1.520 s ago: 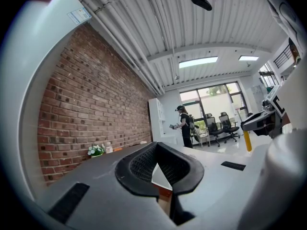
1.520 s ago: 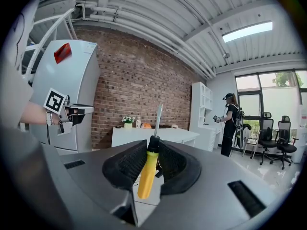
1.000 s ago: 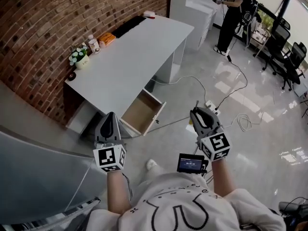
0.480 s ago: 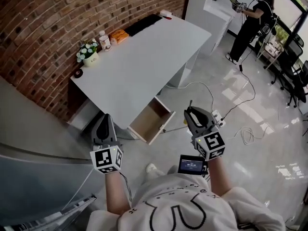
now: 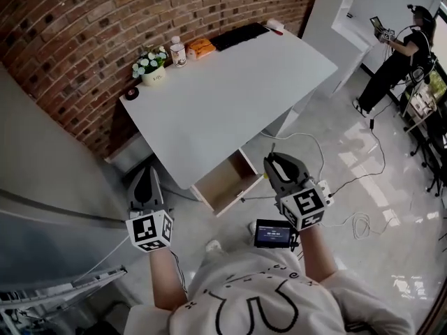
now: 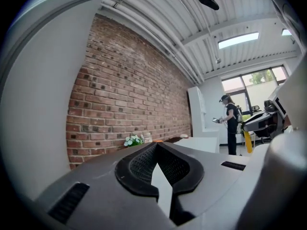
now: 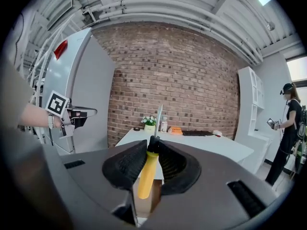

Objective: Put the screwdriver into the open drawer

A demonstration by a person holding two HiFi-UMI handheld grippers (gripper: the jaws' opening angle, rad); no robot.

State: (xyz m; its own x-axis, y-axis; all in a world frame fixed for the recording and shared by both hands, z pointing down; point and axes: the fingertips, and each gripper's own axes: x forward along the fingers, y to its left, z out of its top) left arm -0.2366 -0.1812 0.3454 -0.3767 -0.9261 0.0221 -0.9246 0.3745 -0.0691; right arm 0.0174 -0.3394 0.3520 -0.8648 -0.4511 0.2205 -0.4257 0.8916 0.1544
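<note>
My right gripper (image 5: 277, 165) is shut on a screwdriver (image 7: 147, 174) with a yellow handle, whose thin shaft (image 7: 158, 115) points up past the fingertips. It hangs just right of the open wooden drawer (image 5: 225, 183), which juts from under the near corner of the white desk (image 5: 230, 96). The drawer's inside looks bare. My left gripper (image 5: 147, 180) is held low at the desk's left, beside a grey cabinet. In the left gripper view its jaws (image 6: 156, 150) are shut with nothing between them.
On the desk's far edge stand a flower pot (image 5: 151, 67), a bottle (image 5: 179, 51), an orange item (image 5: 201, 47) and a black keyboard (image 5: 241, 36). Cables (image 5: 335, 180) trail over the glossy floor at right. A person (image 5: 398, 58) stands at the far right. A brick wall backs the desk.
The view has swung left and nearer the desk. The open drawer now lies close to my right gripper, which still holds the screwdriver. Both grippers keep their spacing.
</note>
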